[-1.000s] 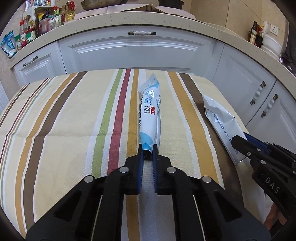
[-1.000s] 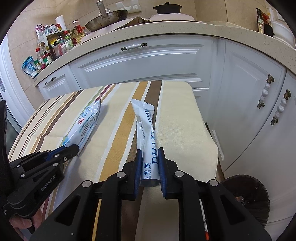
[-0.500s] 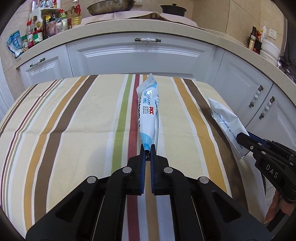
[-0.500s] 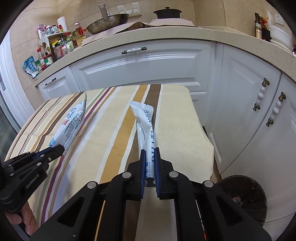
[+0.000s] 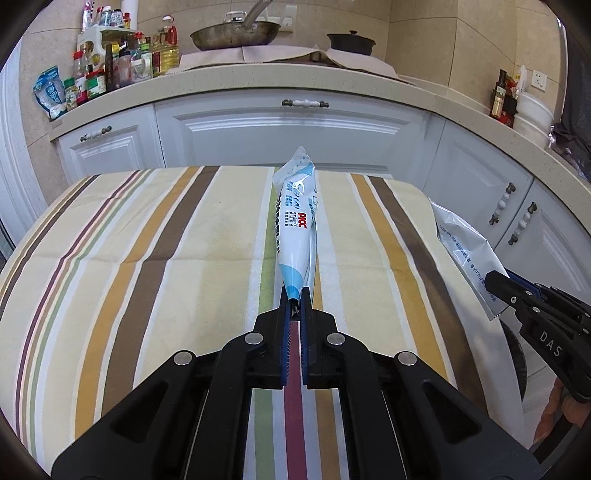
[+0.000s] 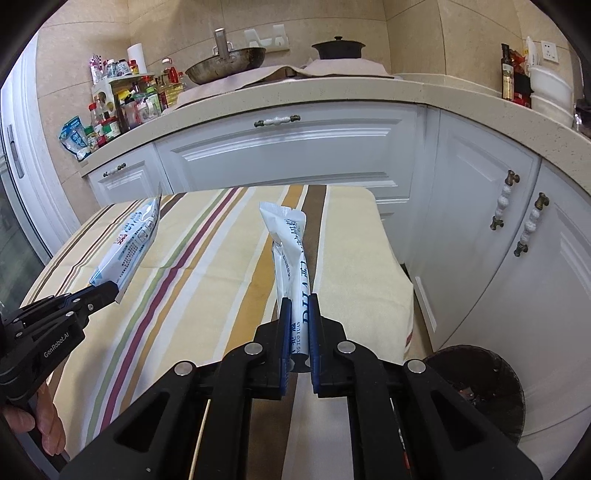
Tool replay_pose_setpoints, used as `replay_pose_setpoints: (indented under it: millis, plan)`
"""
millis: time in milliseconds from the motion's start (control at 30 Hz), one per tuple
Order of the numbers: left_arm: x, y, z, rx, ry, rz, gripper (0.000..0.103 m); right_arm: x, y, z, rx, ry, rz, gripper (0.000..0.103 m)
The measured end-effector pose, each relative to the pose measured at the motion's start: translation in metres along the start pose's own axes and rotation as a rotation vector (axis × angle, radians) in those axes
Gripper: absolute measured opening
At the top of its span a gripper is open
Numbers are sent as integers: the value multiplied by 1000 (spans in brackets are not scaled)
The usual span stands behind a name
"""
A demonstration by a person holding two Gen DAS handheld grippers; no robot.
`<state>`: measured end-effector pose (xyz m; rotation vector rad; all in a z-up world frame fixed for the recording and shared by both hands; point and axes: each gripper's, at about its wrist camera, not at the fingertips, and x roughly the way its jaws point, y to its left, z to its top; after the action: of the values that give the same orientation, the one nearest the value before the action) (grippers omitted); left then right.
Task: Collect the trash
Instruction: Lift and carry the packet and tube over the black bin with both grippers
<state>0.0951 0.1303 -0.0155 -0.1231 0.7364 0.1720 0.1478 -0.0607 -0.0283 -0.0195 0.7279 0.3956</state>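
My left gripper (image 5: 294, 298) is shut on the near end of a white and blue plastic wrapper (image 5: 297, 221) and holds it lifted above the striped tablecloth (image 5: 147, 258). My right gripper (image 6: 297, 308) is shut on a white plastic wrapper (image 6: 290, 258) with blue print, also held off the cloth. Each gripper shows in the other's view: the right gripper (image 5: 496, 282) with its wrapper (image 5: 461, 247) at the right, the left gripper (image 6: 107, 290) with its wrapper (image 6: 129, 243) at the left.
A dark round trash bin (image 6: 480, 391) stands on the floor right of the table, below the white cabinets (image 6: 498, 240). The counter (image 5: 332, 77) behind holds a wok (image 5: 236, 33), a pot (image 5: 351, 40) and several bottles (image 5: 110, 70).
Both grippers have closed on their wrappers and raised them off the tablecloth. Both views have risen, showing more of the counter.
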Motion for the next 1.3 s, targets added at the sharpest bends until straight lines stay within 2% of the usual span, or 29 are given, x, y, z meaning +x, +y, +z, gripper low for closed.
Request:
replay_pose_setpoints:
  millis: [233, 567, 867, 1300]
  plan:
    - [-30, -10, -7, 12, -51, -42, 4, -33, -3, -10, 6, -47, -29, 9]
    - [-65, -43, -17, 68, -105, -136, 4, -83, -24, -30, 41, -96, -104, 9]
    - [-82, -93, -29, 155, -125, -219, 4, -117, -62, -52, 107, -127, -179, 9]
    - [-80, -181, -50, 285, -131, -315, 4, -152, -121, -84, 193, -152, -318, 9]
